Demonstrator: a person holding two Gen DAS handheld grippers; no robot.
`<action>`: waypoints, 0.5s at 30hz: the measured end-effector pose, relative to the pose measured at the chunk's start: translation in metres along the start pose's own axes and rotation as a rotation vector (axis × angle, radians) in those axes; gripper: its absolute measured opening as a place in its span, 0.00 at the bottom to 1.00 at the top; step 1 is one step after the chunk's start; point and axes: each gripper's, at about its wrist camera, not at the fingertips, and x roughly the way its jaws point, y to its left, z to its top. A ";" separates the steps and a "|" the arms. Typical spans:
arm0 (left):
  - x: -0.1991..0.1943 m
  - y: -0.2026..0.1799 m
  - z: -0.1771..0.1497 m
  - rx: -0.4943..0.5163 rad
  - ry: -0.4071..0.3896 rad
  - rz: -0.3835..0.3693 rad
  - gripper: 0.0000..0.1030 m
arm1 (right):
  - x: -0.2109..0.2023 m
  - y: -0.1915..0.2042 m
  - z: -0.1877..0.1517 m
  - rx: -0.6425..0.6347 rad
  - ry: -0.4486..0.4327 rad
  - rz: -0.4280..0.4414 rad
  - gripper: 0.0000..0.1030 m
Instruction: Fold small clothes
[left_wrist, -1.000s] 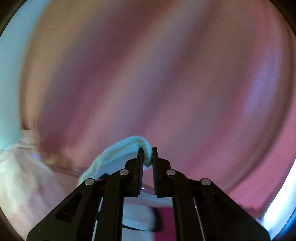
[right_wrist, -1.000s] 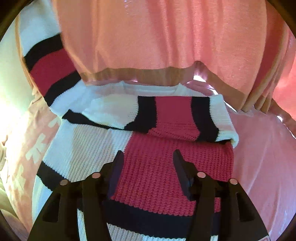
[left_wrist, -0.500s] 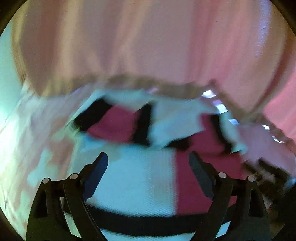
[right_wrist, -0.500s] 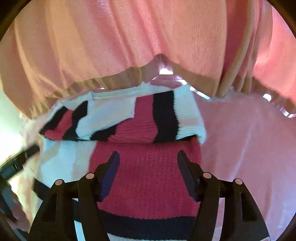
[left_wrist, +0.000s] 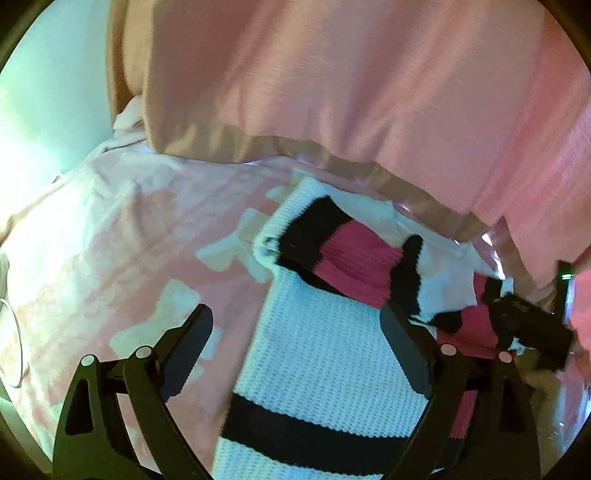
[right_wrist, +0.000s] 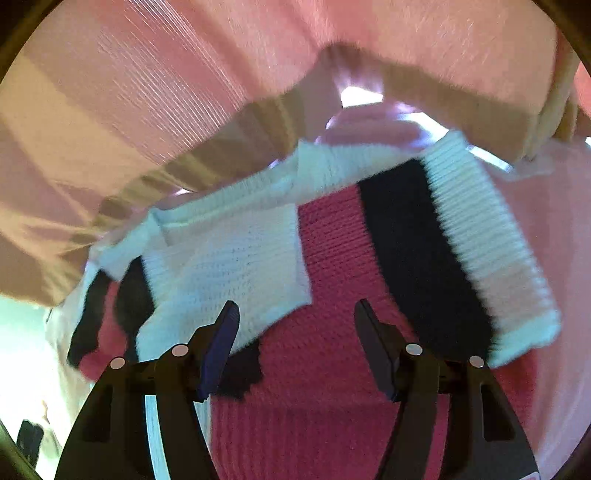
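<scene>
Sweater (left_wrist: 325, 354), one, striped, under two empty tools: left (left_wrist: 295, 332) spreading, right (right_wrist: 295, 325) narrowing.

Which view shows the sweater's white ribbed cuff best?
The right wrist view: the folded sleeve's white ribbed cuff runs large and mostly sharp, its ribs distinct beside the black band. The left wrist view shows the other sleeve's cuff smaller, farther off, near the pink blanket's tan hem.

Pink bedsheet (left_wrist: 122, 236) with pale blocky print covers the surface, lightly wrinkled. Big salmon-pink blanket (left_wrist: 351, 85) with a tan satin border (left_wrist: 266, 146) hangs over the far side, its edge resting on the sheet. Pale wall (left_wrist: 48, 92) at upper left. Thin white cord (left_wrist: 16, 354) loops at the left edge.
</scene>
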 end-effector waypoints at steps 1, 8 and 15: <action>0.000 0.006 0.002 -0.009 -0.001 0.006 0.87 | 0.006 0.003 -0.001 0.003 0.009 0.006 0.21; 0.005 0.025 0.011 -0.048 0.012 -0.009 0.87 | -0.095 0.086 0.025 -0.188 -0.231 0.106 0.04; 0.003 0.009 0.004 -0.023 0.029 -0.056 0.87 | -0.263 0.123 0.048 -0.400 -0.580 0.058 0.04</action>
